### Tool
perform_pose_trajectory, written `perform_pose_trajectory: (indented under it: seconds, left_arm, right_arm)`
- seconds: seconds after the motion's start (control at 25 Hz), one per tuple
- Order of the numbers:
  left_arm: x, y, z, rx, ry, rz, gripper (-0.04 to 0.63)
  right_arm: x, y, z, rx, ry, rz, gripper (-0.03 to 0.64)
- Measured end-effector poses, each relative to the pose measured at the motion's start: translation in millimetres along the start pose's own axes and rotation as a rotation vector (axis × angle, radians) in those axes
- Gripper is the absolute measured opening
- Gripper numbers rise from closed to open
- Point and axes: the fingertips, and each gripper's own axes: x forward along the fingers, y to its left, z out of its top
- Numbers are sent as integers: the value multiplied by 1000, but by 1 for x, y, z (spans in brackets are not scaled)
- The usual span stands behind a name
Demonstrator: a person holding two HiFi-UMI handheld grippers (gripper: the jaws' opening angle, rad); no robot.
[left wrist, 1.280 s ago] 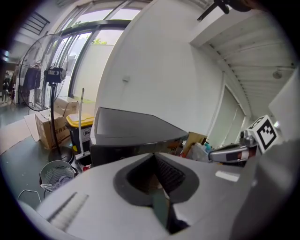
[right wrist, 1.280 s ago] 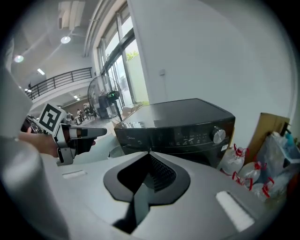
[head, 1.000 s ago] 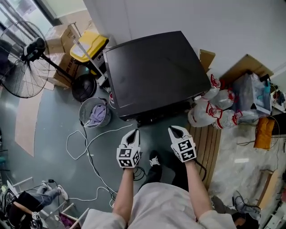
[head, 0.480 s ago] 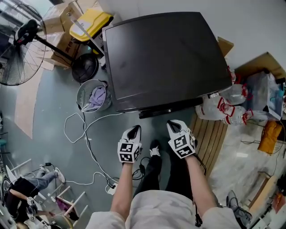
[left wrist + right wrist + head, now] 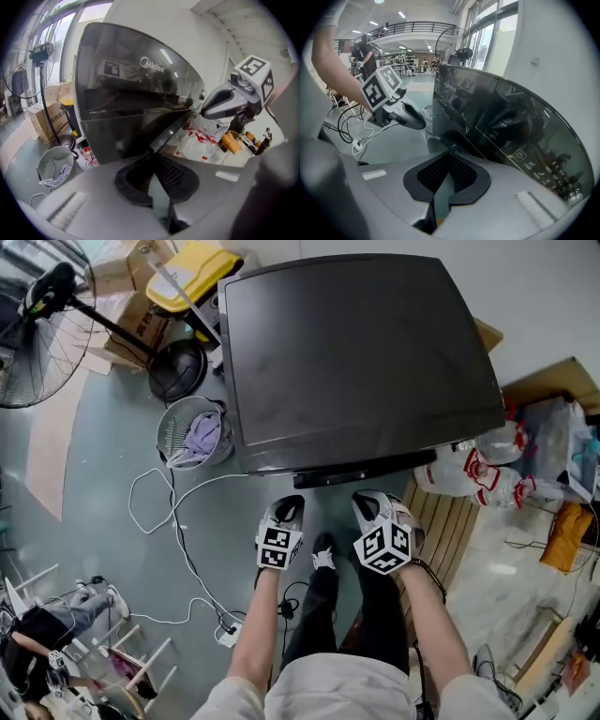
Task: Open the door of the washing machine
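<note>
The black top-loading washing machine (image 5: 356, 352) fills the upper middle of the head view, with its glossy lid down. A dark bar (image 5: 366, 470) runs along its near front edge. My left gripper (image 5: 288, 507) hangs just in front of that edge, shut and empty. My right gripper (image 5: 370, 504) is beside it on the right, also shut with nothing in it. In the left gripper view the machine (image 5: 131, 93) stands close ahead beyond the closed left gripper (image 5: 157, 176), and the right gripper (image 5: 225, 101) shows at the right. The right gripper view shows the control panel (image 5: 520, 150) and the left gripper (image 5: 410, 117).
A standing fan (image 5: 42, 334) and cardboard boxes (image 5: 122, 310) are at the far left. A mesh laundry basket (image 5: 192, 432) sits by the machine's left side. White cables (image 5: 178, 540) trail over the floor. Plastic bags (image 5: 478, 470) and a wooden pallet (image 5: 445, 521) lie at the right.
Both grippers have sunk and now sit closer to the machine's front edge. The right one has rolled, so its marker cube faces differently. The machine looms larger in the head view.
</note>
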Motion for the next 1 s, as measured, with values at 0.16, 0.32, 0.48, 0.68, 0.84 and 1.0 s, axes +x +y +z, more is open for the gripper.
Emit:
perform_pose_trajectory:
  seconds: [0.16, 0.32, 0.48, 0.68, 0.84, 1.0]
  left_arm:
    - [18, 0, -7, 78, 28, -46, 104]
    - [34, 4, -13, 137, 35, -67, 144]
    - [47, 3, -16, 195, 57, -102, 192]
    - [56, 4, -19, 220, 60, -120, 213]
    - [64, 1, -24, 239, 67, -128, 213]
    - [70, 4, -21, 258, 61, -117, 184]
  right_arm:
    - [11, -4, 3, -96, 14, -13, 21]
    - [28, -4, 10, -238, 23, -42, 66]
    - [41, -1, 14, -428, 46, -59, 123]
    - [54, -7, 12, -591, 53, -60, 127]
    - [61, -7, 9, -620, 69, -43, 137]
    - [63, -8, 13, -605, 60, -55, 152]
